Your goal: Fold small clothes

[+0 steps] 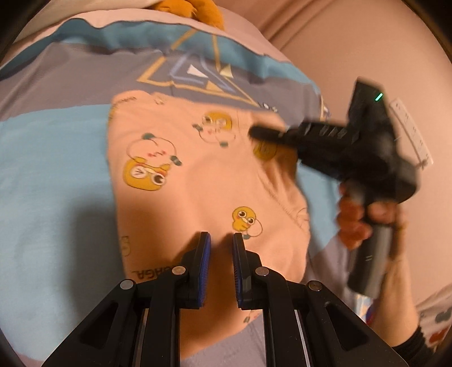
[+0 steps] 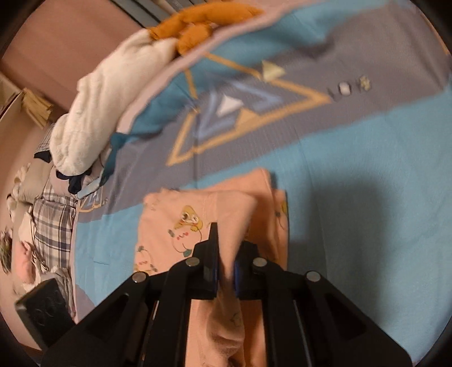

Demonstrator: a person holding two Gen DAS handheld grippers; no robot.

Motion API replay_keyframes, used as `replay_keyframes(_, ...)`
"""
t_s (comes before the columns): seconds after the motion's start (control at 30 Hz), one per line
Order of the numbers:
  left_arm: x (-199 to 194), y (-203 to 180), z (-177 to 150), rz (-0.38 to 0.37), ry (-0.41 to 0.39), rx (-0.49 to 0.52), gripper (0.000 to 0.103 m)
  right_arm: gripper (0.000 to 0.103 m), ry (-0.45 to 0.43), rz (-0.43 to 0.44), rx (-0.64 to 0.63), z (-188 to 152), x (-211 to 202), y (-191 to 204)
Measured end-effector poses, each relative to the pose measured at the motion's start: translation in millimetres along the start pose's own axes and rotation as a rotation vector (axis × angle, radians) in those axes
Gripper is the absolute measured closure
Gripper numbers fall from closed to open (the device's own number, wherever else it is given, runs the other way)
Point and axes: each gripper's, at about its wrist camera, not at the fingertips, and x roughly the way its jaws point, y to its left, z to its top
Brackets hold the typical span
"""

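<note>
A small peach garment [image 1: 197,180] printed with yellow cartoon ducks lies on the blue and grey bedspread [image 1: 50,169]. My left gripper [image 1: 221,240] hovers over its near part, jaws a little apart, holding nothing. My right gripper [image 1: 262,132] reaches in from the right, held by a hand [image 1: 358,214], over the garment's right edge. In the right wrist view the right gripper [image 2: 227,245] is shut on a raised fold of the peach garment [image 2: 234,214], which drapes down between the fingers.
An orange plush toy [image 2: 197,25] and a white fluffy blanket [image 2: 107,101] lie at the bed's far edge. Plaid bedding [image 2: 53,225] and a dark device [image 2: 42,313] sit beside the bed. A white power strip [image 1: 412,132] lies on the pink floor.
</note>
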Motion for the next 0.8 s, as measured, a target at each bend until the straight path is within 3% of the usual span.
replay_keyframes(0.17,15.7,8.1,4.3,-0.012,0.025,-0.027,0.093,0.09,0.029,-0.09,0.032,5.0,13.0,-19.3)
replay_keyframes(0.27,14.0,12.8,4.9,-0.032,0.024,-0.057,0.093,0.083,-0.032,-0.117,0.05,-1.6,0.3,-27.9)
replay_keyframes(0.33,6.7,10.6,1.7,-0.022,0.013,-0.048,0.093,0.083,-0.089,-0.123,-0.011,-9.7,-19.0,-18.8)
replay_keyframes(0.4,-3.3,7.7,-3.0,-0.018,-0.007,-0.035,0.093,0.083,-0.106,-0.064,-0.099,-21.9,-39.5,-2.4)
replay_keyframes(0.53,-14.5,6.0,-17.0,-0.011,-0.042,-0.011,0.093,0.083,-0.074,0.042,-0.304,-60.7,-65.4,32.7)
replay_keyframes(0.6,-8.7,7.2,-26.1,-0.009,-0.017,-0.008,0.093,0.083,-0.033,0.065,-0.389,-83.2,-65.1,43.4)
replay_keyframes(0.8,-0.2,17.9,-44.7,-0.008,0.001,-0.051,0.093,0.09,0.082,-0.076,-0.467,-122.8,-28.2,28.0)
